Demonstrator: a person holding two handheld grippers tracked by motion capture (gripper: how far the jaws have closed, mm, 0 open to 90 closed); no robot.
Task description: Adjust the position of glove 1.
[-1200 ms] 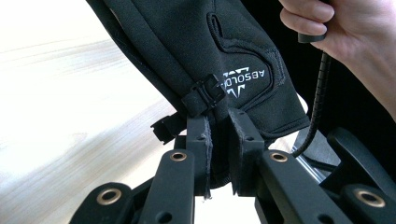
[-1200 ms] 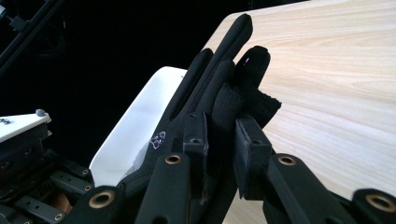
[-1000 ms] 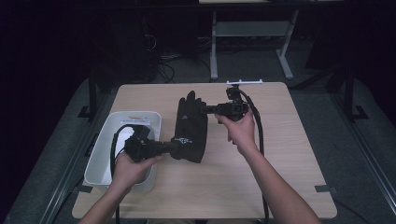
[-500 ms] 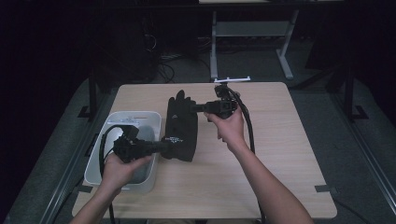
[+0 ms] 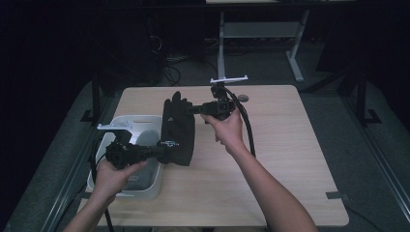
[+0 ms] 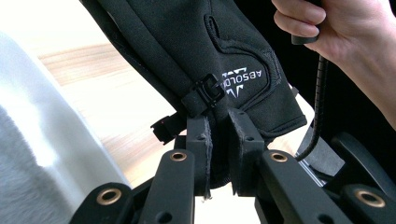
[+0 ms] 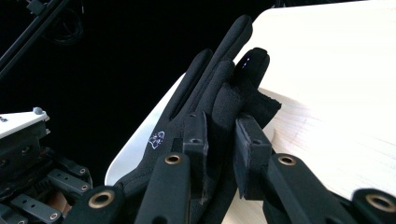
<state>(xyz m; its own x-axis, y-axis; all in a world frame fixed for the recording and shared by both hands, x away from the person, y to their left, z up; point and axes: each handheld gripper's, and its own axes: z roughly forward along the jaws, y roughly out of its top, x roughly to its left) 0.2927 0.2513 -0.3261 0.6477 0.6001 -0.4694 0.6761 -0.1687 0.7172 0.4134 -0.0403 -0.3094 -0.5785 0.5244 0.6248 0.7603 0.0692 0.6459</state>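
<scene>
High view showed left tongs [image 5: 167,148] pinching the glove [image 5: 178,126] cuff and right tongs [image 5: 197,110] pinching its fingers, stretching it above the surface [image 5: 290,145] beside the bin [image 5: 130,121].

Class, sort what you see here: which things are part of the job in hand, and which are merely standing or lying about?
Part of the job:
- black glove, held between both tools
- left hand-held gripper, shut on the glove's cuff
- right hand-held gripper, shut on the glove's finger end
- white bin, beside the glove

Lying about:
- small round grey thing on the table
- white-legged stand on the floor behind
</scene>
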